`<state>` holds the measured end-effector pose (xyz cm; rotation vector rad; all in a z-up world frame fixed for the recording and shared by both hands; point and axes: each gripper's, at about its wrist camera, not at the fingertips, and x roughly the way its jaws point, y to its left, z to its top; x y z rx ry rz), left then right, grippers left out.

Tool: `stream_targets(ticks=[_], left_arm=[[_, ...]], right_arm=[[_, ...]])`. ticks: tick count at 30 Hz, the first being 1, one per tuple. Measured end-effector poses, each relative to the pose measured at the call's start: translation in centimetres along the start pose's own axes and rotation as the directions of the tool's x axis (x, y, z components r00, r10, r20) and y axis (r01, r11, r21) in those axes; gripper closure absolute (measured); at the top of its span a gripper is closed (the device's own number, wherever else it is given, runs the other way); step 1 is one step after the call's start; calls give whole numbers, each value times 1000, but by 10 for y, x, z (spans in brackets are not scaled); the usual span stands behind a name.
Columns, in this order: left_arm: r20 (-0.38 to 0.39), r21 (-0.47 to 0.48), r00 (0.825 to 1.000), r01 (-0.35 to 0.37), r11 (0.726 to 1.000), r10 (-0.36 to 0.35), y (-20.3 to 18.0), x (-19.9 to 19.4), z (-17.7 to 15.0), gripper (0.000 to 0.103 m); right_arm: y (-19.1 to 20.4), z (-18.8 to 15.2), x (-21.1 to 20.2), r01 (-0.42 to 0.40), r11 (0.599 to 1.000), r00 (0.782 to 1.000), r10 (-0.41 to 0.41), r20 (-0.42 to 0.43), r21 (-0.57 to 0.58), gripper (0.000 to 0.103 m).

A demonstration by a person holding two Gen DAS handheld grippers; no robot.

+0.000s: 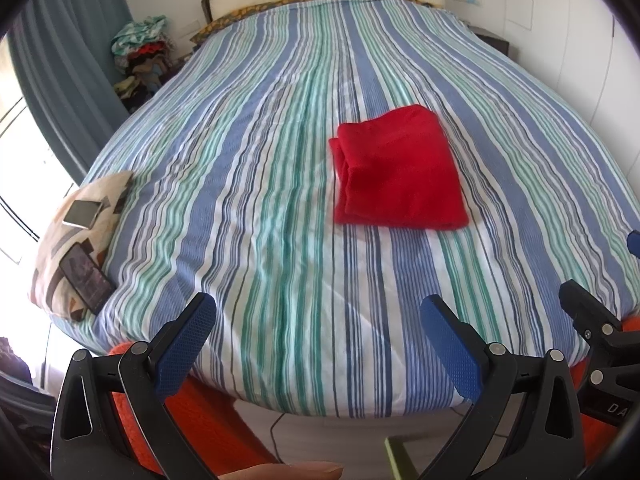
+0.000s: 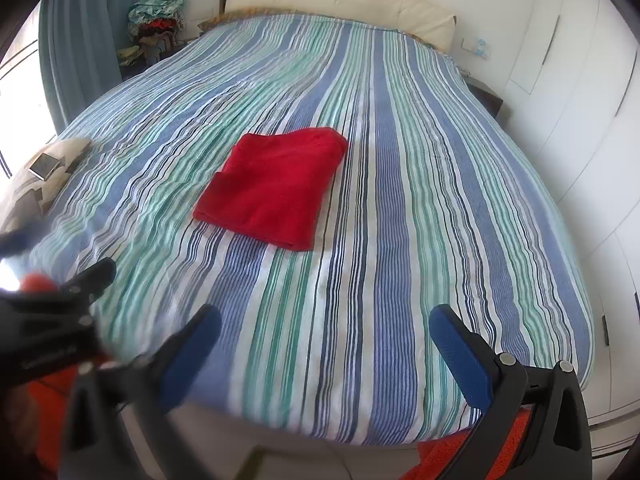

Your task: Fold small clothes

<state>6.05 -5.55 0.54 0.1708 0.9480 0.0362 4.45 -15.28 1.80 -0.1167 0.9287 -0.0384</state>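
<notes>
cloth (image 1: 400, 172) red, folded to a neat square, mid-bed (image 1: 248, 184) | left gripper (image 1: 316, 344) jaws apart, empty, at bed foot | right gripper (image 2: 324, 352) same, clear of cloth | fold looks done; nothing else laid out to fold

Left gripper (image 2: 60, 280), left of red cloth (image 2: 272, 188): blurred, jaw state unreadable. Right gripper (image 1: 600, 280), right of cloth: cut by frame edge. Clothes pile (image 1: 140, 60), far left of cloth: items indistinguishable. Phone (image 1: 86, 276) screen: content illegible. Fingertip (image 1: 288, 472): cropped at bottom.
</notes>
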Motion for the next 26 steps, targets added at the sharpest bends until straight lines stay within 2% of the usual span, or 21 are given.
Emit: stream_targets(ticks=[14,21,26], left_arm=[[-5,-3,1000,16,1000,-16,-2,0,0,1],[12,-23,999,35,999,-35,2,-4,0,1],[43,-12,999,22,1000,-22,1,-10,0,1]], right_arm=[[0,-1,-2,-10,1000,1000,10,3,2,1],[1,-1,-4,-28,1000,1000,28,9,11,1],[1,0,-5,-33,999,999,32,8,19,1]])
